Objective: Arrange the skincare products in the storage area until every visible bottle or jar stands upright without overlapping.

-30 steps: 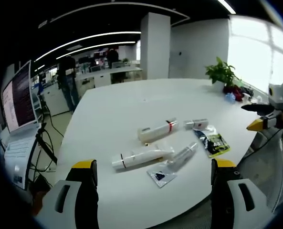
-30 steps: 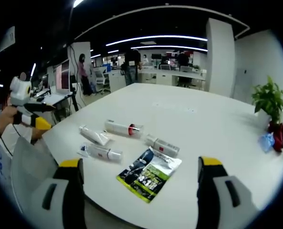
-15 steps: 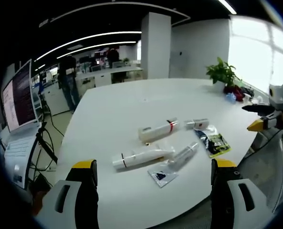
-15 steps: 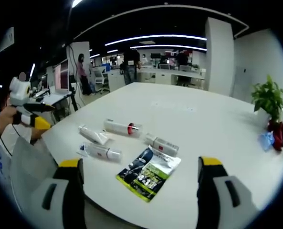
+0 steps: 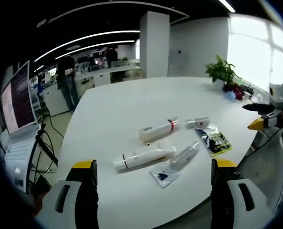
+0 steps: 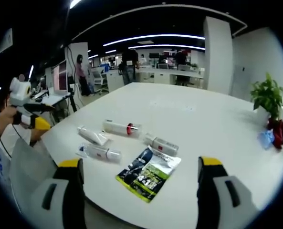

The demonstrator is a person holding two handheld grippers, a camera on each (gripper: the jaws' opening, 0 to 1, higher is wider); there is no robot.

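Table: big white round-edged table (image 5: 122, 105), skincare stuff lying flat near its front edge
Tubes: white tube with red band (image 5: 158, 130), white tube with black band (image 5: 142, 158), small clear bottle (image 5: 186, 153), short white tube (image 5: 197, 123), all on their sides
Packets: dark green printed sachet (image 6: 148, 174) beside them, small clear sachet (image 5: 162, 175)
Left gripper (image 5: 153, 179): jaws spread wide, holding nothing
Right gripper (image 6: 139, 176): same, wide apart, nothing between them

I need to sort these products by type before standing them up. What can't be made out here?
- Label text on the green sachet: too small, right gripper view.
- Print on the white tubes: too small and blurred, left gripper view.
- Contents of the clear pouch: unclear, left gripper view.
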